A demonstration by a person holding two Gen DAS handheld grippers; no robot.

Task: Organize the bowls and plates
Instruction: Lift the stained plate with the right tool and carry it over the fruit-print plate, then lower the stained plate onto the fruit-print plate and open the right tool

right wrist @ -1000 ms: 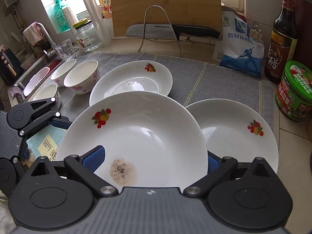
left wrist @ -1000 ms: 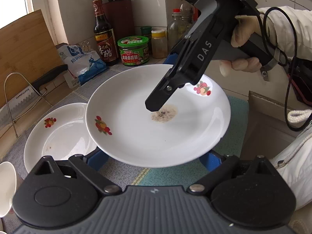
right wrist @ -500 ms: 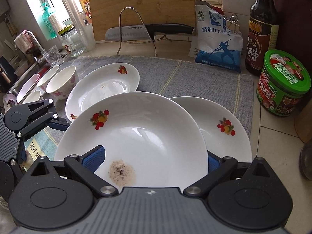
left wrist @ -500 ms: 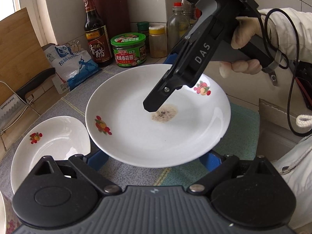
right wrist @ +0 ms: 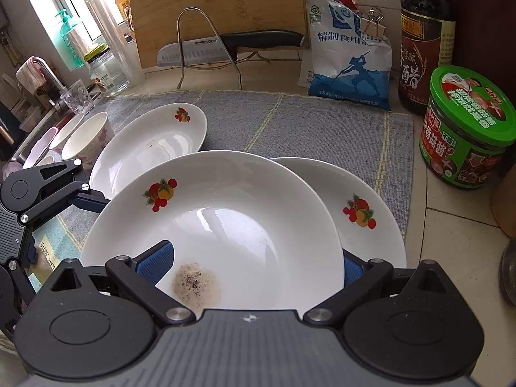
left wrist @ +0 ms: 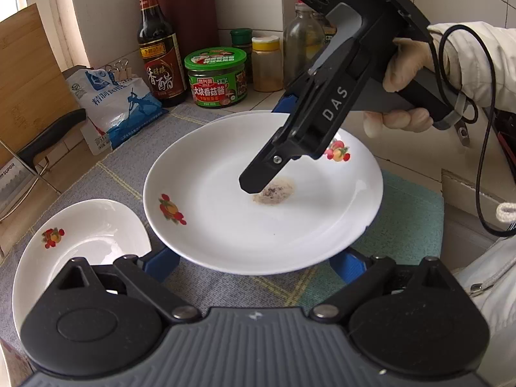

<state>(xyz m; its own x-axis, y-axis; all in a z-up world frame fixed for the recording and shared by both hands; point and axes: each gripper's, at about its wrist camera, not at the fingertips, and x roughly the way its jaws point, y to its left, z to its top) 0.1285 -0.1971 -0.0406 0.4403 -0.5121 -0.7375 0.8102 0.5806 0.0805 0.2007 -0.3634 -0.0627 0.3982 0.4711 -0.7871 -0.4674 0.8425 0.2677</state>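
The right gripper (right wrist: 251, 267) is clamped on the near rim of a soiled plate (right wrist: 225, 219), one blue pad on top of the rim just left of a brown speckled residue patch (right wrist: 196, 285), the other finger passing under the right edge. In the left wrist view the same tool reaches in from the far side, held by a gloved hand (left wrist: 403, 96), its upper finger lying over the plate's inside. The left gripper (left wrist: 254, 262) sits with its 2 blue fingers spread wide beneath the near edge of that plate, holding nothing.

The plate looks carried above the grey mat (right wrist: 322, 122), and a second plate (right wrist: 371, 213) lies on the mat partly under its right edge, so stacking there seems the likely step.

The risks are plain. A glazed rim pinched at only 1 spot can pivot or slide out if the plate tips, and it would strike the plate below or the mat. Coming down off-centre would leave the stack lopsided or chip a rim. The residue could also smear onto the pad.

A third plate (right wrist: 151, 148) rests further left on the mat, with bowls (right wrist: 87, 138) beyond it near the sink, well apart from the tool.
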